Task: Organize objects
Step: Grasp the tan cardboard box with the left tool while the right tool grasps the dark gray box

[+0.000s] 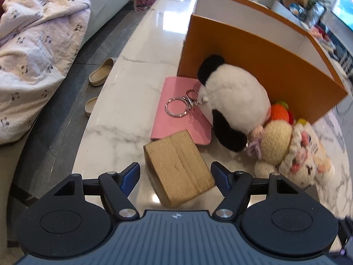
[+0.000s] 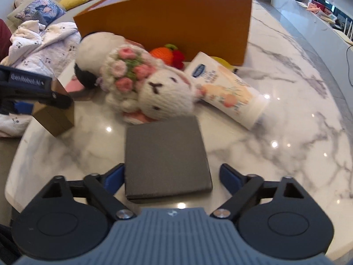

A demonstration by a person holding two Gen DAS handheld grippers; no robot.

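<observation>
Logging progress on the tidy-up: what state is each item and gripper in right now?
Orange cardboard box: open-topped, inside not visible.
Tan wooden block: on table, between open left gripper jaws.
Dark grey flat square case: closed, between open right gripper jaws.
White lotion tube: lying down.

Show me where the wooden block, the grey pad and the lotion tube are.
wooden block (image 1: 179,169), left wrist view, middle of its top face
grey pad (image 2: 165,154), right wrist view, centre of its flat top
lotion tube (image 2: 229,90), right wrist view, printed middle of its body
</observation>
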